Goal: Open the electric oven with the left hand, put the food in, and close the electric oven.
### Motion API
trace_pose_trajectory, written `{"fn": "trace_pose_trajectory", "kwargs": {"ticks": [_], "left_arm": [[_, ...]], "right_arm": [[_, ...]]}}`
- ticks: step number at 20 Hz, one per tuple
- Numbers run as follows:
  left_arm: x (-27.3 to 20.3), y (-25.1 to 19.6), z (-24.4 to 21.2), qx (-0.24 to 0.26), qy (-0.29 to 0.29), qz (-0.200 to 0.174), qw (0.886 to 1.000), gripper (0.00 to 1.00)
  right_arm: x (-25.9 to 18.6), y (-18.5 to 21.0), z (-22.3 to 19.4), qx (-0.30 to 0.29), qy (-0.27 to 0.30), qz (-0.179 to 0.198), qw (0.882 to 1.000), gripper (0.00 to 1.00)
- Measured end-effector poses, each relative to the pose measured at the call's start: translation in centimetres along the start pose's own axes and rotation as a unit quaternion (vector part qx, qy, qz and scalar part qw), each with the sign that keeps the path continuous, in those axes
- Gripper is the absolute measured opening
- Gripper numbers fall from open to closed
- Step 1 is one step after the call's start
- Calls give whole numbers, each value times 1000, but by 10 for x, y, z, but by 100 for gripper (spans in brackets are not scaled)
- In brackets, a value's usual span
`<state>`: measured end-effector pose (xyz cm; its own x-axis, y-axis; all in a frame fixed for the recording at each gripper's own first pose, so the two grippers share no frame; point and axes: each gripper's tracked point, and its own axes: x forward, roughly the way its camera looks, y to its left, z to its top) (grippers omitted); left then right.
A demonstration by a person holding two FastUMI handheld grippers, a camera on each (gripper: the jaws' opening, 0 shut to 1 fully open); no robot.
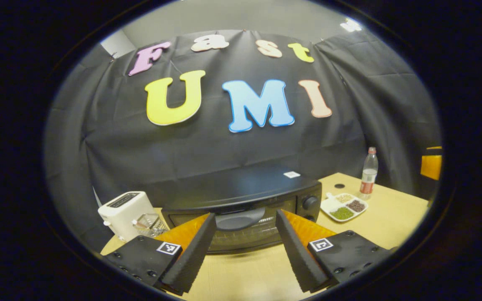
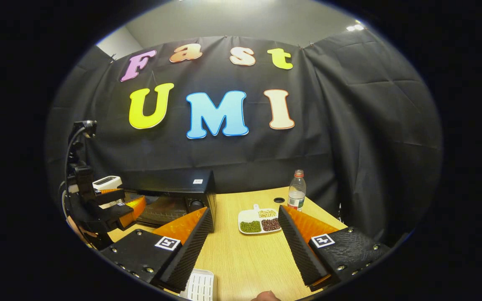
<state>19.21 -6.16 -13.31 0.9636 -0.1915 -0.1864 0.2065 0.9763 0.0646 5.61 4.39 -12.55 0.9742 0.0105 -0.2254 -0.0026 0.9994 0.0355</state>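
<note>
black oven [image 1: 241, 200] handle [image 1: 241, 218] sits between spread fingers [image 1: 195, 251].

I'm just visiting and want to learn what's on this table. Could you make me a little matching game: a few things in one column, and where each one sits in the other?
Things:
1. toaster
2. electric oven
3. divided plate
4. bottle

Places (left gripper view):
A. far right, standing near the black cloth
B. straight ahead of the open left tongs, door shut
C. just right of the oven, holding three small heaps of food
D. left of the oven, at the table's edge

Pairs: 1-D, 2-B, 3-C, 4-A
</note>
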Motion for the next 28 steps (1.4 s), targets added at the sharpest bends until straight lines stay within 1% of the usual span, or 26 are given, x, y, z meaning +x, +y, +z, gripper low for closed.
{"fn": "trace_pose_trajectory", "kwargs": {"ticks": [1,2,4,7,11,14,16,19,20,22,23,24,25,26,28], "left_arm": [[-10,-3,15,-4,-13,2,1000,100],[-20,-5,29,-10,-26,5,1000,95],[-46,-9,57,-20,-49,14,998,100],[-88,-6,86,-31,-69,46,996,100],[-149,-7,98,-32,-64,93,993,100],[-198,-7,106,-28,-74,125,989,100],[-226,-8,111,-26,-82,130,988,100],[-257,-2,107,-21,-82,135,987,100],[-266,1,106,-24,-85,137,987,95],[-284,12,107,-30,-93,145,985,95],[-293,19,105,-31,-92,151,984,100],[-303,24,105,-31,-92,153,983,95],[-311,29,104,-32,-92,154,983,95],[-317,33,104,-32,-92,154,983,100],[-326,42,104,-37,-94,153,983,100]], "right_arm": [[-5,0,6,3,-6,7,1000,98],[-8,1,12,4,-11,14,1000,98],[-16,-2,27,7,-29,26,999,98],[-32,-5,52,10,-60,50,997,98],[-54,-16,66,5,-77,80,994,97],[-71,-18,63,13,-79,108,991,98],[-82,-18,61,10,-75,116,990,97],[-101,-16,68,12,-98,117,988,97],[-105,-12,67,13,-102,119,988,97],[-112,-1,67,10,-106,124,987,97],[-115,6,67,10,-104,129,986,97],[-118,12,67,11,-105,132,986,97],[-120,17,70,13,-108,133,985,98],[-122,21,71,16,-110,131,985,98],[-124,31,72,22,-111,132,985,98]]}}
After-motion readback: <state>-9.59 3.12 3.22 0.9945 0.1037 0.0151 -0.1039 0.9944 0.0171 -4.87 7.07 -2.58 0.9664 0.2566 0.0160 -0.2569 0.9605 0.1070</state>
